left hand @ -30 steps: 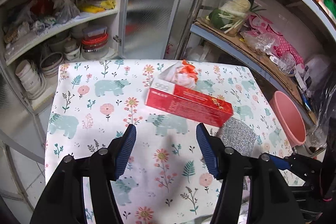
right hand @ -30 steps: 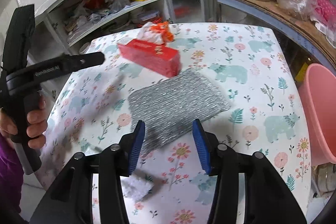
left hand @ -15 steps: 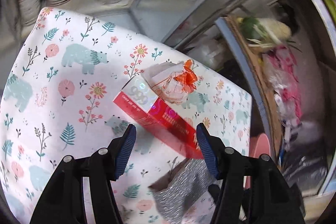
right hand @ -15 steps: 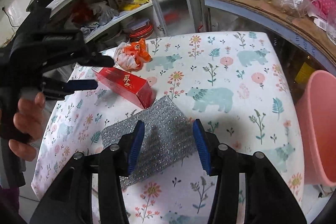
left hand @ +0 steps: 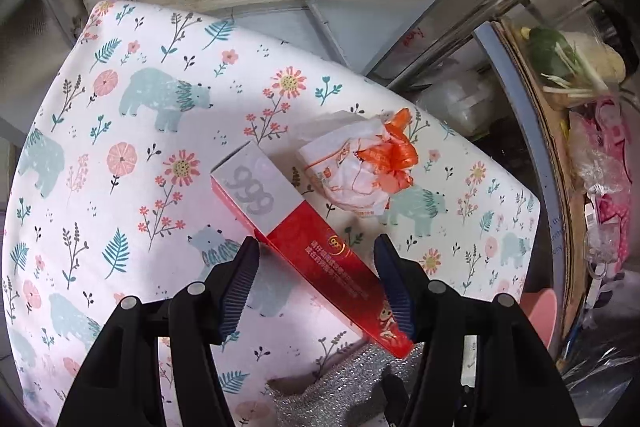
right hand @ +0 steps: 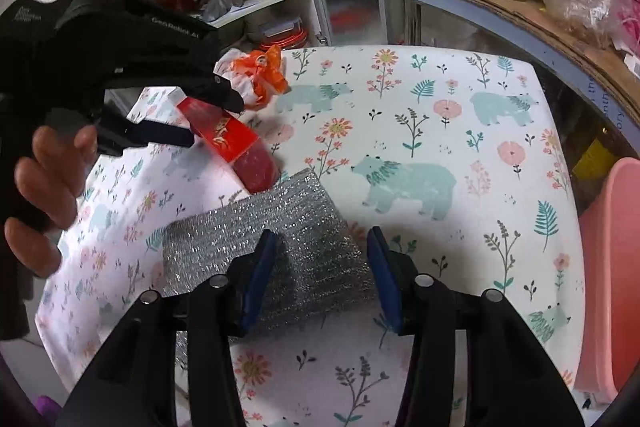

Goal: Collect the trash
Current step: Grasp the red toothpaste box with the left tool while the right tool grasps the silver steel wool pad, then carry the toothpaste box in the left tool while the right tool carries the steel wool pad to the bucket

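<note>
While both tools stand open, the left gripper (left hand: 316, 277) straddles the red carton (left hand: 316, 247) lying on the table (left hand: 120, 107). Carton appears light, stiff, probably empty: grip across its narrow sides. Right gripper (right hand: 320, 267) hovers, holding nothing, over soft silver padding (right hand: 272, 223).

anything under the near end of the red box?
The long red cardboard box overlaps a corner of the silver glittery pad, which lies on the floral tablecloth. Anything beneath the pad is hidden.

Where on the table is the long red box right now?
In the left wrist view the red box lies diagonally mid-table between the open left gripper fingers, beside the crumpled orange-and-white bag, its near end by the silver pad.
</note>
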`<state>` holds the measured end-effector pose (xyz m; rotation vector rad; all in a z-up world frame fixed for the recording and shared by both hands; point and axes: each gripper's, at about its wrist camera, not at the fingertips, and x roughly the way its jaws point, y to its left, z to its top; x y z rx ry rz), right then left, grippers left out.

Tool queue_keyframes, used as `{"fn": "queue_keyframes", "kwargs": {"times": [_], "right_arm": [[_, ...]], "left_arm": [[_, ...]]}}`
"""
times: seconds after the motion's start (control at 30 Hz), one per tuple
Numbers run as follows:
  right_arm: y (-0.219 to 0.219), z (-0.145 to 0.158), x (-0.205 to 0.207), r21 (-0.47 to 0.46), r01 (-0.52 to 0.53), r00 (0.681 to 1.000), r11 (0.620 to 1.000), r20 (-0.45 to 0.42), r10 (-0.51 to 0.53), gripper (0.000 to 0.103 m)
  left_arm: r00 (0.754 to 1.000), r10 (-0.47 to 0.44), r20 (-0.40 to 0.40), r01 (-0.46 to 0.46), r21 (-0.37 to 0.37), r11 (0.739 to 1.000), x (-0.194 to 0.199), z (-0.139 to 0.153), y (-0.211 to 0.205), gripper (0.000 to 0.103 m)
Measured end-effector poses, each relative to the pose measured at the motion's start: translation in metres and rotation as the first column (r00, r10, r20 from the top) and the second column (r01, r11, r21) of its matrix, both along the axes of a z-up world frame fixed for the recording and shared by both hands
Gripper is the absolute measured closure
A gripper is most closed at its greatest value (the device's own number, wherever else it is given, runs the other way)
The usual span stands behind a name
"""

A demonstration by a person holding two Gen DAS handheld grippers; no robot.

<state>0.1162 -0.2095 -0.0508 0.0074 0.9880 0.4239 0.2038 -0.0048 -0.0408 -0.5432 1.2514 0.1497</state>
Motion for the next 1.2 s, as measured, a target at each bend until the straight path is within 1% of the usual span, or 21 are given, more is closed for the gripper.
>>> {"fn": "queue_keyframes", "kwargs": {"times": [0.03, 0.07, 0.1, 0.17, 0.27, 0.37, 0.53, 0.73, 0.8, 0.87, 1.03, 1.2], "right_arm": [[-0.001, 0.0, -0.003, -0.011, 0.005, 1.0, 1.0, 0.006, -0.005, 0.074], [-0.004, 0.0, -0.004, 0.002, 0.01, 1.0, 1.0, 0.002, -0.01, 0.082], [-0.006, 0.0, -0.005, 0.019, 0.017, 1.0, 1.0, -0.008, -0.017, 0.085], [-0.01, 0.003, -0.009, 0.033, 0.024, 1.0, 0.999, -0.009, -0.024, 0.092], [-0.014, 0.009, -0.017, 0.053, 0.023, 1.0, 0.998, 0.0, -0.023, 0.094], [-0.021, 0.024, -0.029, 0.089, 0.033, 0.999, 0.995, 0.03, -0.036, 0.094], [-0.036, 0.051, -0.043, 0.125, 0.066, 0.993, 0.99, 0.088, -0.078, 0.094], [-0.057, 0.078, -0.057, 0.116, 0.12, 0.978, 0.986, 0.156, -0.137, 0.094], [-0.064, 0.085, -0.06, 0.108, 0.142, 0.972, 0.984, 0.174, -0.159, 0.094], [-0.074, 0.09, -0.062, 0.107, 0.17, 0.964, 0.98, 0.187, -0.188, 0.094], [-0.103, 0.101, -0.069, 0.112, 0.231, 0.942, 0.966, 0.224, -0.251, 0.094], [-0.126, 0.114, -0.076, 0.106, 0.279, 0.918, 0.954, 0.263, -0.297, 0.094]], "left_arm": [[1.0, -0.013, 0.01, 0.013, -0.001, 1.0, -0.002, 0.001, -0.001, 0.049], [1.0, -0.027, 0.016, 0.027, -0.002, 1.0, -0.004, 0.002, -0.001, 0.052], [0.999, -0.041, 0.023, 0.041, -0.002, 0.999, -0.006, 0.003, -0.002, 0.054], [0.998, -0.05, 0.036, 0.051, -0.016, 0.999, -0.013, 0.007, 0.001, 0.061], [0.995, -0.085, 0.061, 0.087, -0.029, 0.996, -0.022, 0.013, 0.002, 0.071], [0.986, -0.132, 0.097, 0.133, 0.0, 0.991, -0.033, 0.022, 0.001, 0.073], [0.962, -0.217, 0.165, 0.211, 0.058, 0.976, -0.057, 0.039, 0.0, 0.075], [0.918, -0.298, 0.26, 0.27, 0.139, 0.953, -0.084, 0.061, -0.008, 0.076], [0.899, -0.326, 0.293, 0.285, 0.175, 0.942, -0.092, 0.069, -0.014, 0.076], [0.882, -0.346, 0.319, 0.297, 0.195, 0.935, -0.098, 0.075, -0.021, 0.076], [0.836, -0.4, 0.376, 0.333, 0.233, 0.914, -0.106, 0.089, -0.046, 0.076], [0.789, -0.456, 0.41, 0.382, 0.254, 0.889, -0.109, 0.098, -0.077, 0.076]]}}
